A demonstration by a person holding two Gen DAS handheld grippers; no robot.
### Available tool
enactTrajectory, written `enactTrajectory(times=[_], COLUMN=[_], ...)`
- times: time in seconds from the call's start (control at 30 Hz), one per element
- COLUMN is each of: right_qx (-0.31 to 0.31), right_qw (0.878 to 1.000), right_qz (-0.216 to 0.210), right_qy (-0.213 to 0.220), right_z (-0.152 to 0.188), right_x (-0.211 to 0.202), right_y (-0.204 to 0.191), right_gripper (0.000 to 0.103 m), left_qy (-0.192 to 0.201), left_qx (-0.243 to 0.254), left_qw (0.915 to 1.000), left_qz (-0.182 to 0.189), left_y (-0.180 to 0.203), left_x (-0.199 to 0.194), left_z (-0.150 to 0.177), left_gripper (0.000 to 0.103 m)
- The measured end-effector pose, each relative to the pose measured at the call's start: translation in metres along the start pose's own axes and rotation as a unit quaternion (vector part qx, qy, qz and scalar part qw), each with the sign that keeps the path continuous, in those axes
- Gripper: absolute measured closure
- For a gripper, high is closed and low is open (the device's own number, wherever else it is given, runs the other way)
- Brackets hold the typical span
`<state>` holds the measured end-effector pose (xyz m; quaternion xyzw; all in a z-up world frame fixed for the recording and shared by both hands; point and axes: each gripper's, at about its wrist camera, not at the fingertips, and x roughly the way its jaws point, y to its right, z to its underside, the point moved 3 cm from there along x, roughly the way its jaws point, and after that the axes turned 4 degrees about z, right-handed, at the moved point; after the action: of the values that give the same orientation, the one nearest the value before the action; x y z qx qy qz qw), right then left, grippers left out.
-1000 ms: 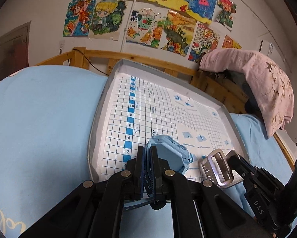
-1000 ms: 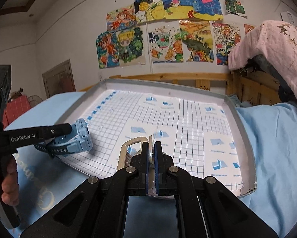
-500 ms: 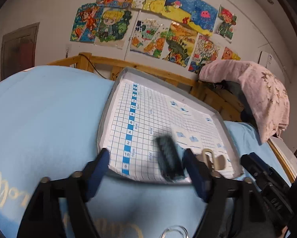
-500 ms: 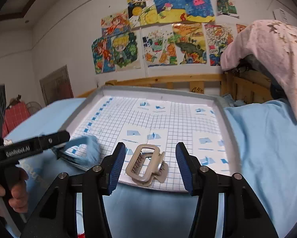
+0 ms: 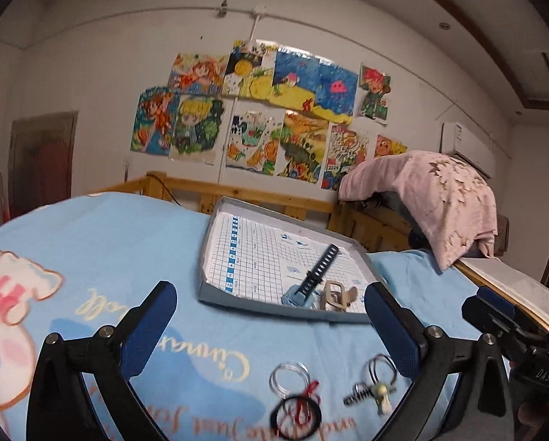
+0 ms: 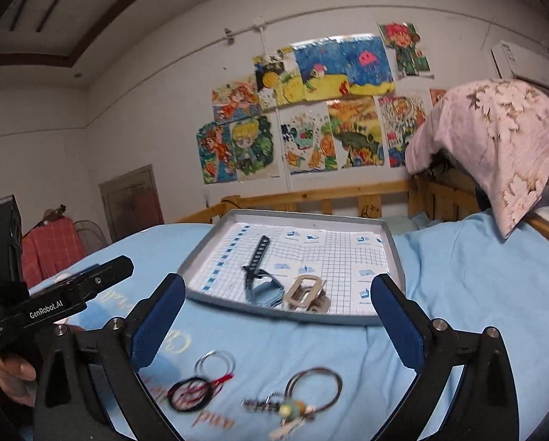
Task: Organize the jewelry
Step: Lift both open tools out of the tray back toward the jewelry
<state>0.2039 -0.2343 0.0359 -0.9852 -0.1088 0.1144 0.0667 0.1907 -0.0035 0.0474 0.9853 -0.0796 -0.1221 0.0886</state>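
Blue bedsheet [image 5: 134,242] [image 6: 469,294]: covers the bed beneath everything, printed with a cartoon figure and cursive lettering at the near left.

Pink blanket [image 5: 432,194] [image 6: 494,139]: draped over the wooden rail at the far right.

Grey tray [image 5: 215,296] [image 6: 208,253]: lies on the sheet toward the far side, lined with gridded paper bearing a blue scale strip along its left side.

My left gripper [image 5: 270,327]: held above the sheet on the near side of the tray, jaws spread wide, nothing between them.

My right gripper [image 6: 278,319]: likewise released, jaws wide apart and empty, near the tray's front rim; the left tool body appears at the left edge of this view.

Blue watch [image 5: 303,288] [image 6: 265,288]: rests inside the tray near its front rim, dark strap stretched toward the far side.

Beige hair claw [image 5: 335,294] [image 6: 307,294]: inside the tray just right of the watch; whether they touch is unclear.

On the sheet, near side of the tray: dark thin hoops [image 5: 382,367] [image 6: 316,386] at right; clear ring [image 5: 288,376] [image 6: 215,364] at left; black hair tie [image 5: 295,415] [image 6: 190,393] with red thread, nearer than the clear ring; a small beaded charm [image 5: 379,395] [image 6: 287,409], blurred.
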Motion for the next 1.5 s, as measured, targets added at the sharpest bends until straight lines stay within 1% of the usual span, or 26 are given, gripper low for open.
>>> enactTrajectory(times=[0.13, 0.27, 0.37, 0.53, 0.7, 0.93, 1.07, 1.17, 1.33, 1.5], right_qx=[-0.023, -0.031, -0.033, -0.039, -0.036, -0.027, -0.020, -0.022, -0.027, -0.042], right_qw=[1.000, 0.999, 0.999, 0.999, 0.999, 0.999, 0.999, 0.999, 0.998, 0.997], right_qz=[0.007, 0.010, 0.015, 0.028, 0.038, 0.043, 0.044, 0.049, 0.055, 0.064], right_qy=[0.005, 0.005, 0.004, 0.005, 0.007, 0.000, 0.000, 0.007, 0.016, 0.021], right_z=[0.012, 0.019, 0.024, 0.032, 0.039, 0.040, 0.039, 0.035, 0.026, 0.016], right_x=[-0.035, -0.060, -0.074, -0.095, -0.109, -0.108, -0.102, -0.094, -0.077, -0.057], right_y=[-0.010, -0.018, -0.019, -0.022, -0.019, -0.014, -0.012, -0.010, -0.008, -0.006], right_gripper=[0.003, 0.003, 0.003, 0.003, 0.003, 0.003, 0.003, 0.003, 0.003, 0.003], left_qy=[0.005, 0.009, 0.013, 0.020, 0.016, -0.001, -0.021, -0.022, -0.018, -0.025], left_qx=[0.013, 0.025, 0.032, 0.028, 0.025, 0.017, -0.007, -0.018, -0.007, -0.001], left_qw=[0.9999, 0.9996, 0.9993, 0.9992, 0.9993, 0.9996, 0.9996, 0.9994, 0.9993, 0.9993], left_qz=[-0.004, -0.010, -0.014, -0.022, -0.024, -0.024, -0.017, -0.021, -0.032, -0.029], left_y=[0.006, 0.012, 0.015, 0.013, 0.013, 0.010, 0.004, -0.001, 0.000, -0.002], left_x=[-0.031, -0.061, -0.076, -0.094, -0.102, -0.100, -0.088, -0.079, -0.062, -0.038], left_z=[0.010, 0.025, 0.034, 0.042, 0.051, 0.055, 0.051, 0.046, 0.037, 0.028], left_gripper=[0.000, 0.000, 0.000, 0.000, 0.000, 0.000, 0.000, 0.000, 0.000, 0.000])
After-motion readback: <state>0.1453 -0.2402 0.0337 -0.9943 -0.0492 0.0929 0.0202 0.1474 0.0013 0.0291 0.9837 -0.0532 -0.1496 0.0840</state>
